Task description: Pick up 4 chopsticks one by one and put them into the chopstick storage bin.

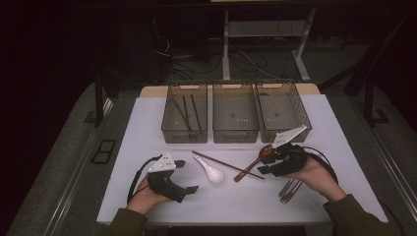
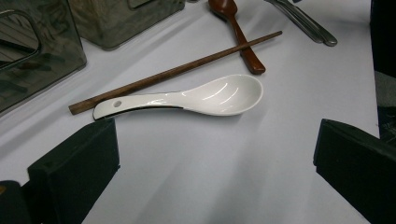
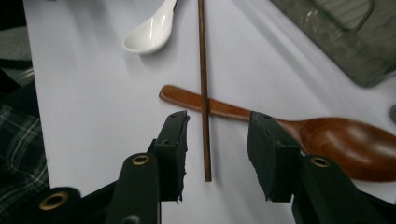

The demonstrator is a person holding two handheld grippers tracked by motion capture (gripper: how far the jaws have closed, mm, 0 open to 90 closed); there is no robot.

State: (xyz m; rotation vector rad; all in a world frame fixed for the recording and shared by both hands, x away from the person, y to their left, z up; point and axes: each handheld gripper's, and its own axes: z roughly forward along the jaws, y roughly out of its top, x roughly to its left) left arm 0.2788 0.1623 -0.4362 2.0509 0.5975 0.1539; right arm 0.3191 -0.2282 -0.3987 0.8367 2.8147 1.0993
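Note:
A white ceramic spoon [image 1: 210, 171] [image 2: 205, 97] [image 3: 152, 28] lies mid-table beside a long brown chopstick [image 1: 221, 163] [image 2: 177, 71] [image 3: 203, 84]. The chopstick crosses the handle of a wooden spoon [image 1: 251, 167] [image 2: 238, 32] [image 3: 327, 140]. My right gripper [image 1: 263, 165] [image 3: 217, 140] is low over the cloth, open. Its jaws straddle the near end of the chopstick, and neither pad touches it. My left gripper [image 1: 188, 176] [image 2: 215, 158] rests open at the front left. It points at the white spoon with nothing between its jaws.
Three mesh bins stand in a row at the back: left [image 1: 183, 135], middle [image 1: 235, 133], right [image 1: 282, 132]. The left bin holds dark chopsticks [image 1: 189, 113]. Metal utensils [image 1: 289, 189] [image 2: 306, 21] lie under my right hand. The white cloth [image 1: 147, 123] ends near the front edge.

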